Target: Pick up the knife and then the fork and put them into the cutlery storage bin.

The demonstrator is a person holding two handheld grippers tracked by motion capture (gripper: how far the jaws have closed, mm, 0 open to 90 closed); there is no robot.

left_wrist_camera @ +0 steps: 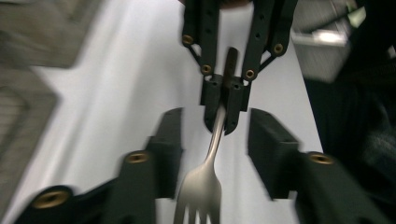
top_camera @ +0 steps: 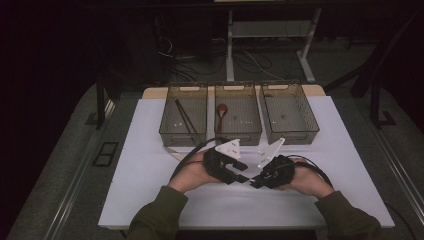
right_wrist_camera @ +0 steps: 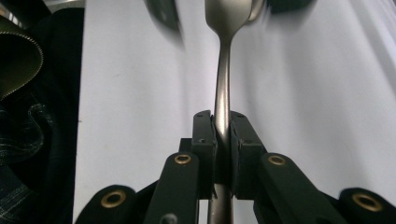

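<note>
The right gripper (top_camera: pixel 256 183) is clamping the handle of a metal fork (left_wrist_camera: pixel 205 177), its jaws pressed tight on either side of the stem, as its own view shows. The fork (right_wrist_camera: pixel 223 93) is being held above the white table (top_camera: pixel 150 165), near its front middle, between the two hands. The left gripper (left_wrist_camera: pixel 215 154) is facing it with its jaws spread wide and nothing between them; the tines are reaching into that gap without touching either jaw.

This looks like a hand-over from right to left, though that is a judgement. To do it well, the left gripper should be closing on the neck just behind the tines, squarely across the flat of the metal, so the fork is not twisting. The right should be letting go only once the left is gripping firmly, since smooth steel slips easily.

Three clear bins (top_camera: pixel 239 117) are standing in a row at the far side; the left one is holding chopsticks (top_camera: pixel 185 116), the middle one a spoon (top_camera: pixel 221 114). The right bin may be the fork's place.
</note>
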